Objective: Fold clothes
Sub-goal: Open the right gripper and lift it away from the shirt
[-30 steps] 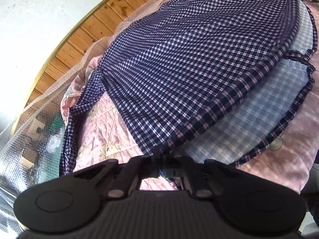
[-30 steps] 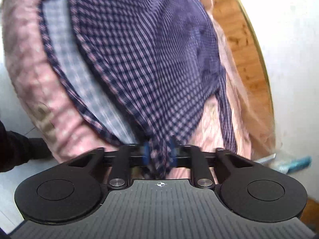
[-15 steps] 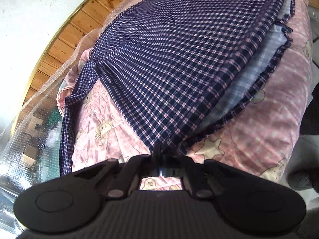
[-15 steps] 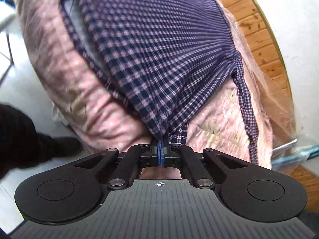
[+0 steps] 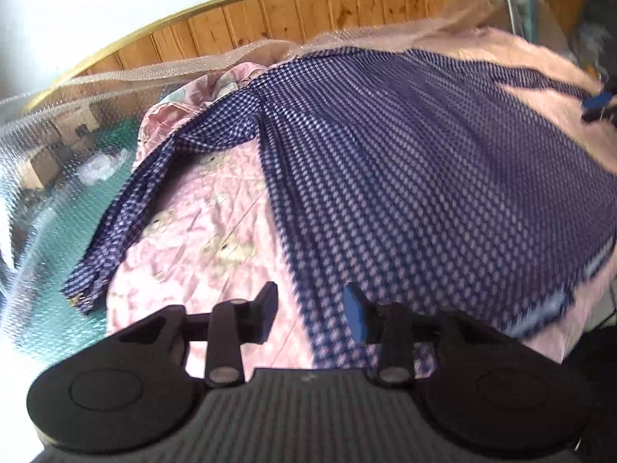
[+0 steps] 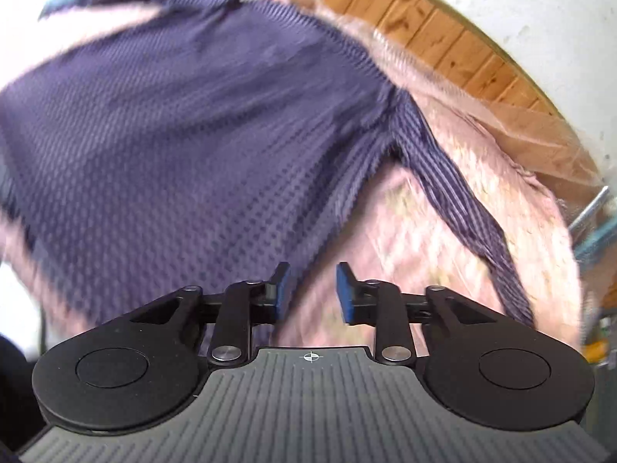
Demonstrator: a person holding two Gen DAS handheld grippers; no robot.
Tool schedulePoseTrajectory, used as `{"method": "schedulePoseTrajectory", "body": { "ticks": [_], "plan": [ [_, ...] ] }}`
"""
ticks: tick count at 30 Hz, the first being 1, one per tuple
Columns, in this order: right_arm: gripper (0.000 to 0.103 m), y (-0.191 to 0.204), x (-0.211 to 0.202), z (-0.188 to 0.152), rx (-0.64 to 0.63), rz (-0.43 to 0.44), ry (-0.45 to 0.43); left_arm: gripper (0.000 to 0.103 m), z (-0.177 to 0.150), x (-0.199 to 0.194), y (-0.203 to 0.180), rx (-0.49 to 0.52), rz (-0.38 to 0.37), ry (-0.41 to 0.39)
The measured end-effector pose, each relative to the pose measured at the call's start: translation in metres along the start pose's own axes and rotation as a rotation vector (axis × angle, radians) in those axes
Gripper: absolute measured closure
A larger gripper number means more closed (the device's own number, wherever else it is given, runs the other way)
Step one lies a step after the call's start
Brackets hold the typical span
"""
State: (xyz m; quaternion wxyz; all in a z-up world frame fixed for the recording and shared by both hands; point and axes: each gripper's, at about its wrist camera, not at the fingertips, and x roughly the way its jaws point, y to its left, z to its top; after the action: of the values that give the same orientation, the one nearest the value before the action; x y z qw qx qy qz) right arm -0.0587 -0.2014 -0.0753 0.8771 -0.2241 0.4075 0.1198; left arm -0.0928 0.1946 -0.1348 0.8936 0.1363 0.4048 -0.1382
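Observation:
A navy and white checked shirt [image 5: 424, 162] lies spread flat on a pink quilted bed cover [image 5: 200, 239]. One sleeve [image 5: 127, 212] stretches out to the left toward the bed edge. My left gripper [image 5: 310, 308] is open and empty, just above the shirt's near hem. In the right wrist view the same shirt [image 6: 185, 146] lies flat, with its other sleeve [image 6: 462, 208] trailing to the right. My right gripper [image 6: 311, 289] is open and empty over the shirt's near edge. My right gripper's tip also shows at the far right of the left wrist view [image 5: 597, 104].
A wooden panel wall [image 5: 308, 11] with a white wall above runs behind the bed. Bubble wrap [image 5: 50, 135] and cardboard boxes lie on a green floor left of the bed. Translucent netting [image 6: 540, 135] hangs along the bed's far side.
Both grippers held the shirt's hem shut and stretched. Now both have opened and let go, the shirt lies flat on the bed, and both cameras have swung upward.

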Motion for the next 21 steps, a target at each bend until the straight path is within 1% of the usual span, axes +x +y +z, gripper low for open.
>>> {"method": "schedulePoseTrajectory", "body": {
  "ticks": [2,4,6,7,8,9,10,11,12,13,14,16,17,19,21],
  "plan": [
    [0.071,-0.009,0.042,0.022,0.086,0.06,-0.019,0.06,0.024,0.03,-0.006,-0.06,-0.037,0.003],
    [0.071,-0.015,0.079,0.031,0.148,0.113,-0.01,0.061,0.034,0.065,-0.008,-0.081,-0.012,0.056],
    [0.071,-0.028,0.106,0.02,0.179,0.151,0.03,0.062,0.029,0.087,-0.004,-0.105,0.031,0.118],
    [0.072,-0.035,0.119,0.013,0.191,0.169,0.052,0.058,0.021,0.091,0.002,-0.131,0.044,0.142],
    [0.07,-0.045,0.122,0.004,0.209,0.2,0.046,0.055,0.015,0.092,0.008,-0.163,0.056,0.166],
    [0.071,-0.057,0.121,-0.006,0.228,0.238,0.027,0.046,0.01,0.088,0.016,-0.202,0.066,0.188],
    [0.072,-0.066,0.119,-0.014,0.218,0.243,0.036,0.039,0.006,0.084,0.023,-0.238,0.079,0.212],
    [0.071,-0.073,0.116,-0.02,0.195,0.231,0.06,0.039,0.003,0.081,0.029,-0.263,0.098,0.239],
    [0.069,-0.081,0.114,-0.025,0.196,0.24,0.087,0.041,0.006,0.081,0.03,-0.274,0.108,0.254],
    [0.069,-0.09,0.113,-0.029,0.209,0.26,0.116,0.052,0.015,0.084,0.026,-0.272,0.106,0.25],
    [0.07,-0.097,0.111,-0.028,0.207,0.272,0.135,0.057,0.024,0.087,0.021,-0.271,0.104,0.246],
    [0.07,-0.111,0.109,-0.019,0.189,0.29,0.165,0.057,0.042,0.094,0.013,-0.267,0.1,0.238],
    [0.07,-0.12,0.11,-0.006,0.178,0.287,0.148,0.056,0.051,0.097,0.008,-0.266,0.098,0.234],
    [0.07,-0.137,0.118,0.032,0.153,0.268,0.08,0.054,0.068,0.104,0.0,-0.262,0.095,0.226],
    [0.066,-0.151,0.144,0.081,0.129,0.247,0.005,0.054,0.086,0.11,-0.009,-0.259,0.091,0.218]
  ]
}}
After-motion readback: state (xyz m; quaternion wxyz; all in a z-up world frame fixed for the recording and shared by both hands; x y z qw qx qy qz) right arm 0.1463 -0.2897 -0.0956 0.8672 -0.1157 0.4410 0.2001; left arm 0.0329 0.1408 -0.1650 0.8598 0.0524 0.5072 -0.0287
